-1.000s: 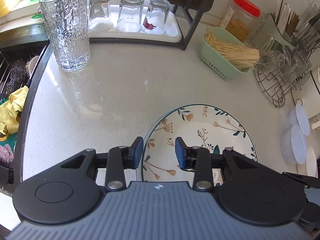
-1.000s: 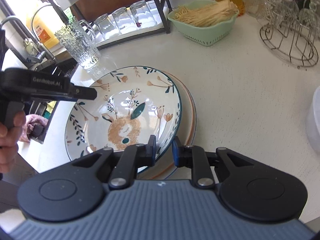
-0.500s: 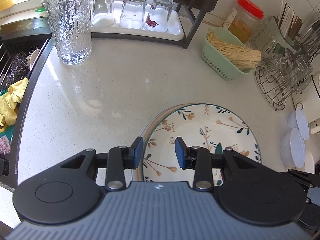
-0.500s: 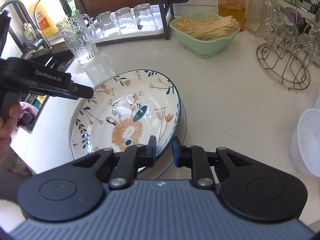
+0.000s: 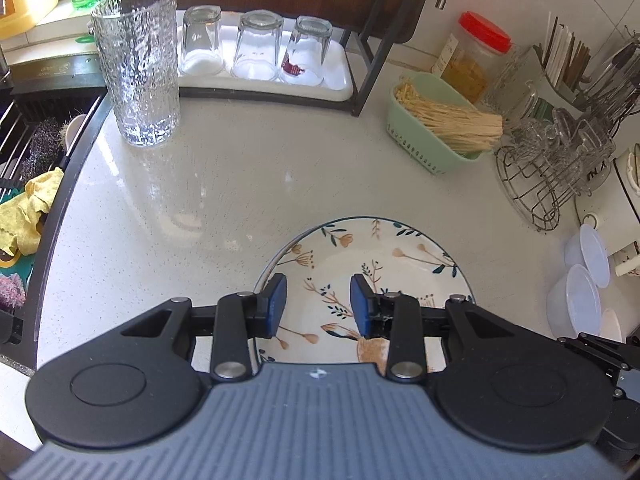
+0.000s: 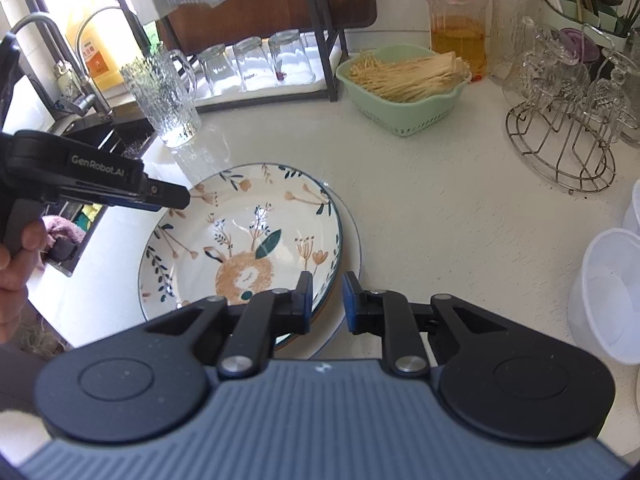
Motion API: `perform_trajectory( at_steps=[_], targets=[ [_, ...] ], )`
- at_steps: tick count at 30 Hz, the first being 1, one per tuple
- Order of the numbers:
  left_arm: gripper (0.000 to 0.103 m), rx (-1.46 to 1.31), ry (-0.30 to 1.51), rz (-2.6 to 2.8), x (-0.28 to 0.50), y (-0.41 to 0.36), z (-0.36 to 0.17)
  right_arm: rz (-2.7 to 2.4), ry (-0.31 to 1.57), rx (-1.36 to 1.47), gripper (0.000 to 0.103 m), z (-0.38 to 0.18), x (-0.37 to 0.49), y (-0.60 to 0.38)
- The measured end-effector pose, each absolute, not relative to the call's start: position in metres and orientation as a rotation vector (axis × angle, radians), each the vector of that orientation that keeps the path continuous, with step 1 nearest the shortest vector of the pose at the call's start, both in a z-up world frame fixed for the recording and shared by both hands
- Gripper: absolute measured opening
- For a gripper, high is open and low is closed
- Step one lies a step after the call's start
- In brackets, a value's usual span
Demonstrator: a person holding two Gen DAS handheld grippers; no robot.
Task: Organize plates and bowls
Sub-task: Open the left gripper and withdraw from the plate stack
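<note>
The floral plate (image 6: pixel 240 240) now sits almost squarely on the plate beneath it (image 6: pixel 348 240) — the offset has closed. The right gripper (image 6: pixel 327 300) pinches the floral plate's near rim; the left gripper (image 5: pixel 318 304) hovers part-open above the plate, gripping nothing. Release likely follows.

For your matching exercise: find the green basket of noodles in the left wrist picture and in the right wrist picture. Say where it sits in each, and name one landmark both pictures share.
Left wrist view: the green basket sits right of centre, in the upper half, beside the wire rack.
Right wrist view: the green basket sits upper centre, in front of the red-lidded jar.
Shared landmark: the tall textured glass, at upper left in both.
</note>
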State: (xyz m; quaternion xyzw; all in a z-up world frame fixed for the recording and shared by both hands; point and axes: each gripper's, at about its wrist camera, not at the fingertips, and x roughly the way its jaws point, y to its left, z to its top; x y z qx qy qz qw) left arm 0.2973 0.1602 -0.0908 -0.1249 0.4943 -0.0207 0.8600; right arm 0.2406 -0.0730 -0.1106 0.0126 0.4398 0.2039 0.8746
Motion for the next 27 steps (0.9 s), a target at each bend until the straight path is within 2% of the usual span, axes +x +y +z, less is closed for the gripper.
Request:
perform_trajectory(
  at_steps=[27],
  targets=[
    [0.04,-0.238,0.831,-0.068,0.202,0.065,-0.012,0.413,0.682,0.165,0.02,-0.036,0.167,-0.172]
  ],
)
